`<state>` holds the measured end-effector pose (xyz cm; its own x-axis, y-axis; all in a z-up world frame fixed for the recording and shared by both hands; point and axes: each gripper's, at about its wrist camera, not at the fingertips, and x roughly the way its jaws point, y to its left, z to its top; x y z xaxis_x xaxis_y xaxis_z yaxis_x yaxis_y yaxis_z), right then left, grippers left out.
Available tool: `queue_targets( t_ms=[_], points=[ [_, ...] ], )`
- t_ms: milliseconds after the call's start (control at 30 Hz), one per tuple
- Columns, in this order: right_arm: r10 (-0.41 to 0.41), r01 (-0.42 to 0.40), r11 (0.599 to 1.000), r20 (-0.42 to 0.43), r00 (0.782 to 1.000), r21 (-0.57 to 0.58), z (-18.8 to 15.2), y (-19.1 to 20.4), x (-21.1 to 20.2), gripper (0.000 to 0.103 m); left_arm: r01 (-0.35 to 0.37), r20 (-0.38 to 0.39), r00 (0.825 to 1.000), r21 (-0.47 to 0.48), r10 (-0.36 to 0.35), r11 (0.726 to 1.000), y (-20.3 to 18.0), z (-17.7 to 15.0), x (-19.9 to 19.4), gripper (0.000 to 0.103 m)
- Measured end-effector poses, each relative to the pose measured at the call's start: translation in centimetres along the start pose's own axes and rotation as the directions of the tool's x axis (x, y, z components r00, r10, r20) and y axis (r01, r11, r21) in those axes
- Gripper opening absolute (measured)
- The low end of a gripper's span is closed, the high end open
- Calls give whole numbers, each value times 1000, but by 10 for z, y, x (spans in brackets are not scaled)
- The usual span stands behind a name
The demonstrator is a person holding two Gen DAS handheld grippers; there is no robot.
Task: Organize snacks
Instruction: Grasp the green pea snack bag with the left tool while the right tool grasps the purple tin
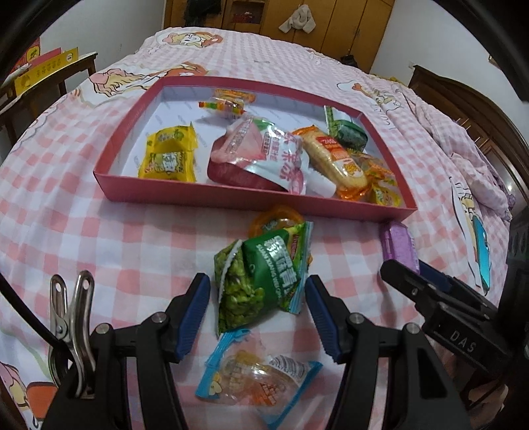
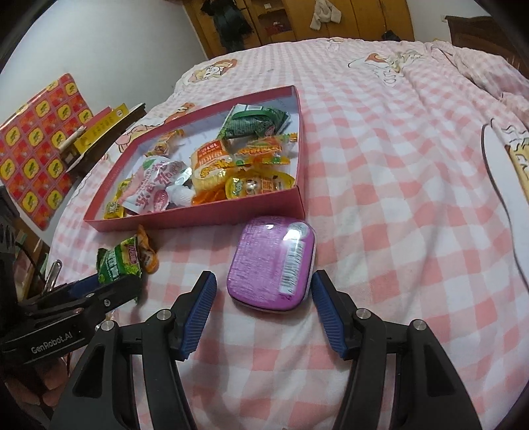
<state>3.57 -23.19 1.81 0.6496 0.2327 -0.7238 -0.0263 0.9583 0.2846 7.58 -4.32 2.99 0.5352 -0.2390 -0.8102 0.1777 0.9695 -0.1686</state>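
A red shallow box (image 1: 205, 198) (image 2: 205, 216) lies on the bed and holds several snack packets. My left gripper (image 1: 258, 294) is open around a green pea snack bag (image 1: 261, 281), which lies on the sheet with an orange jelly cup (image 1: 276, 220) just behind it. A clear blue-edged packet (image 1: 258, 370) lies under the gripper. My right gripper (image 2: 263, 294) is open around a purple tin (image 2: 271, 261) (image 1: 398, 246) lying flat near the box's front corner. The green bag (image 2: 119, 261) also shows in the right wrist view.
The pink checked bedsheet (image 2: 396, 198) spreads to the right. A dark side table (image 1: 49, 76) with yellow and red boxes stands at the left. A wooden wardrobe (image 1: 281, 16) stands behind the bed. A dark headboard (image 1: 463, 99) is at the right.
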Motion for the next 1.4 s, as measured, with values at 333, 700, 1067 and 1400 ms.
queue_targets(
  t_ms=[333, 700, 1067, 1400],
  points=[
    [12, -12, 1000, 36, 999, -7, -6, 2, 2, 68, -23, 41, 999, 42, 21, 999, -5, -6, 5, 63],
    [-37, 39, 998, 53, 998, -53, -11, 10, 4, 69, -56, 69, 996, 59, 52, 997, -9, -13, 6, 58],
    [-93, 96, 994, 74, 993, -43, -13, 9, 1, 52, -24, 83, 996, 21, 22, 999, 2, -14, -10, 46],
    [-20, 18, 1000, 114, 993, 22, -14, -3, -14, 51, 21, 127, 992, -2, -21, 1000, 8, -18, -34, 46]
  ],
)
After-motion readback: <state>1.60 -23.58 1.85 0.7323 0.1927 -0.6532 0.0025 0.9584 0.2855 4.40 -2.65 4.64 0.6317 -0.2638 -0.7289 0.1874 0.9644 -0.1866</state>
